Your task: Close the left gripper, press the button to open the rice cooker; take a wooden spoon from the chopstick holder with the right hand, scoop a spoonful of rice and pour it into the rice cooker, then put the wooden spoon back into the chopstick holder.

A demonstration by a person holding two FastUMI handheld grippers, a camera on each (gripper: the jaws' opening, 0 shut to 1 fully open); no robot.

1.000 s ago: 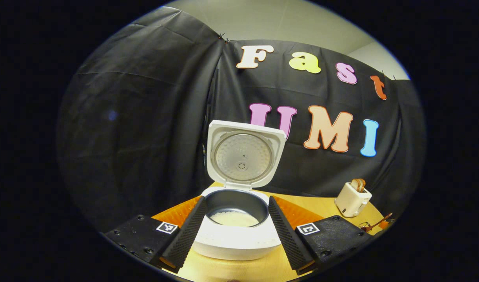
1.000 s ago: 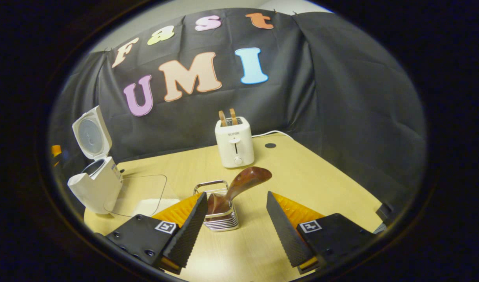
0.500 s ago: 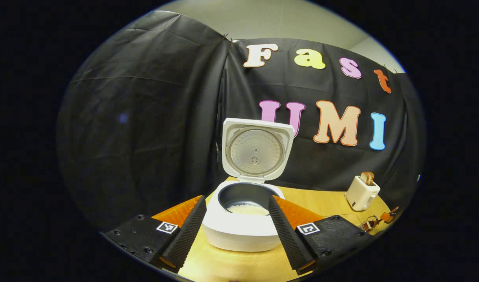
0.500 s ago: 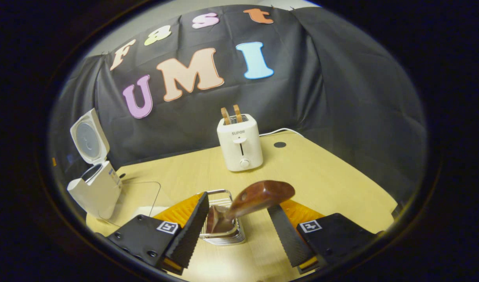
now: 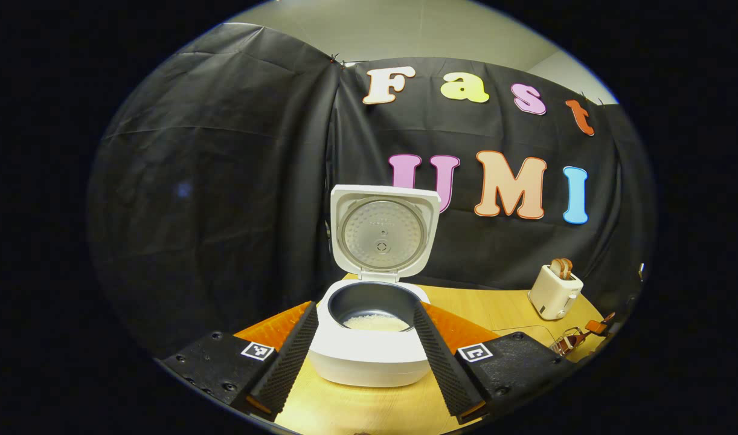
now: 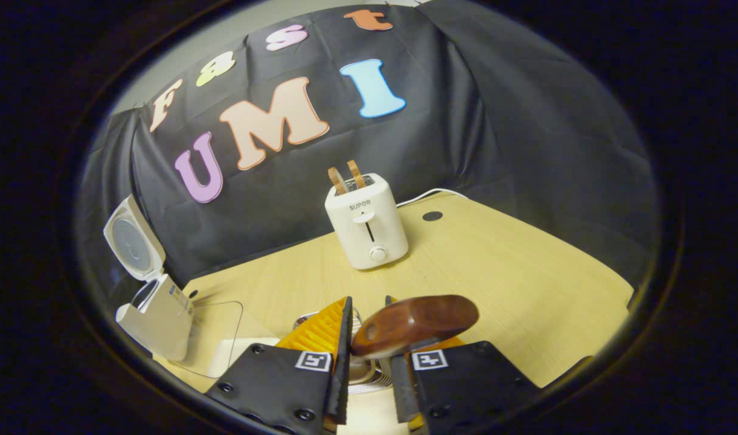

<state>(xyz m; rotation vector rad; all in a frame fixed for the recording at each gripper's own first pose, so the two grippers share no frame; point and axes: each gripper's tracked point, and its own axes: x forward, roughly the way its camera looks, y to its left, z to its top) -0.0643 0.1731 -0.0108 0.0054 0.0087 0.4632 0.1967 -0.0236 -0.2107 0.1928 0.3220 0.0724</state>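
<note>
Gleaming brown wooden spoon (image 6: pixel 414 323), upright

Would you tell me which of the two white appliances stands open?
The rice cooker: its lid is raised. The toaster merely holds toast.

The square white plastic rice cooker (image 5: pixel 372 356) has a dark grey inner pot holding pale white rice (image 5: pixel 375 322), and its raised lid (image 5: pixel 384 231) shows a silvery dimpled inner plate. The glossy reddish-brown wooden spoon (image 6: pixel 414 323) has darker grain streaks. The right gripper (image 6: pixel 369 368) has black ribbed fingers, orange backing and black-and-white square markers. The boxy cream-white toaster (image 6: pixel 366 229), far on the pale yellow wood-grain table (image 6: pixel 526 284), carries tan toast slices.
</note>
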